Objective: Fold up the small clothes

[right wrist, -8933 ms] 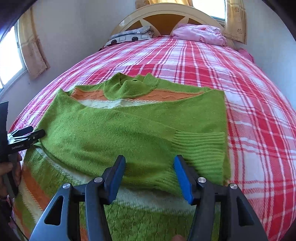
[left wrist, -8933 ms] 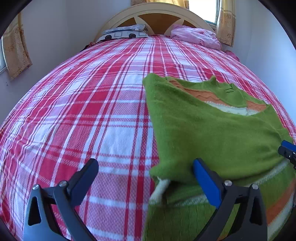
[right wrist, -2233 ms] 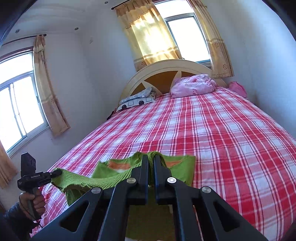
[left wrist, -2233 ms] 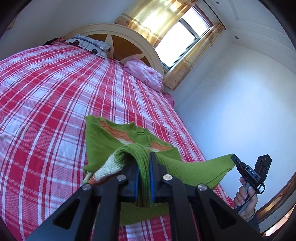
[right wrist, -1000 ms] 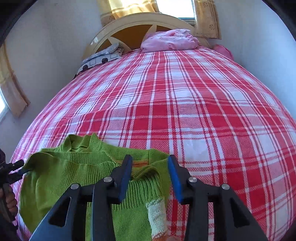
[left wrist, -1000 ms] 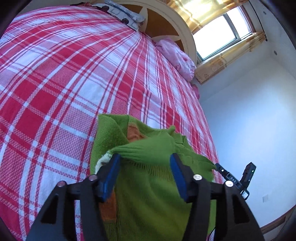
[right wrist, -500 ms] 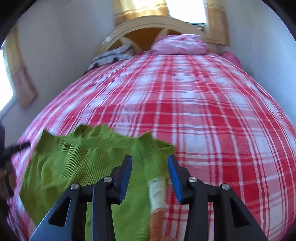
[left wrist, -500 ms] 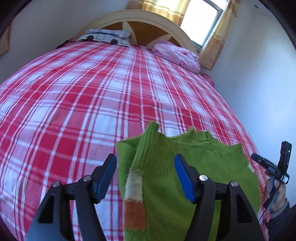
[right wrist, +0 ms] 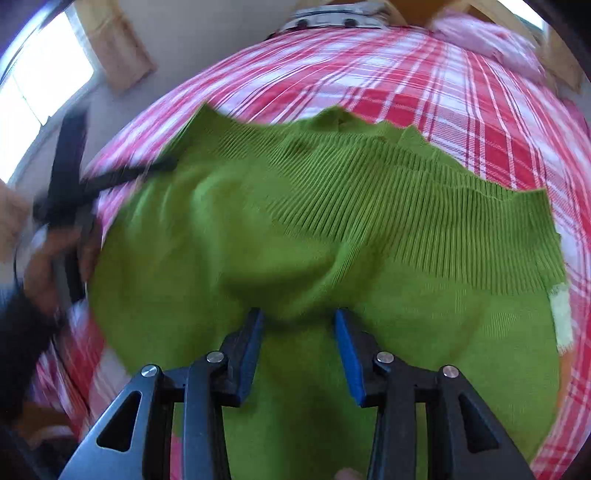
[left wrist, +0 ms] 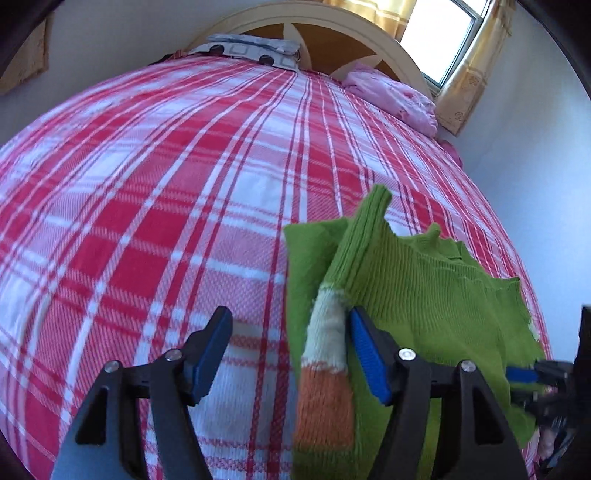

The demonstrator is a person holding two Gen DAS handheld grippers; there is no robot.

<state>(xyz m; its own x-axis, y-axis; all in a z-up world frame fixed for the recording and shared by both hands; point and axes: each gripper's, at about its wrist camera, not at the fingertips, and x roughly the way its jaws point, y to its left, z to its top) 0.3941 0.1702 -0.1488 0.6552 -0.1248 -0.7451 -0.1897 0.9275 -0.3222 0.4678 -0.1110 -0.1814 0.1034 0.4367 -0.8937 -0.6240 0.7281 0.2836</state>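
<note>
A green ribbed sweater [left wrist: 417,288] with a white and orange stripe lies folded on the red plaid bedspread [left wrist: 147,184]. My left gripper [left wrist: 290,332] is open at the sweater's left edge. The striped fold runs up beside its right finger [left wrist: 365,354], and its left finger is over bare bedspread. My right gripper [right wrist: 299,321] stands open, low over the middle of the sweater [right wrist: 369,192], with a soft hump of green knit between its tips. In the left wrist view the right gripper [left wrist: 521,380] shows blurred at the sweater's right edge.
A cream and brown headboard [left wrist: 332,33] closes the far end of the bed. A patterned pillow [left wrist: 255,48] and a pink bundle [left wrist: 391,96] lie against it. A window with yellow curtains [left wrist: 476,62] is at the back right. A hand [right wrist: 55,258] shows blurred at the left.
Both grippers have let go of the sweater's hem, which now lies folded over the collar. The right gripper has swung left to the sweater's middle. The left jaws stand wider than a second ago.
</note>
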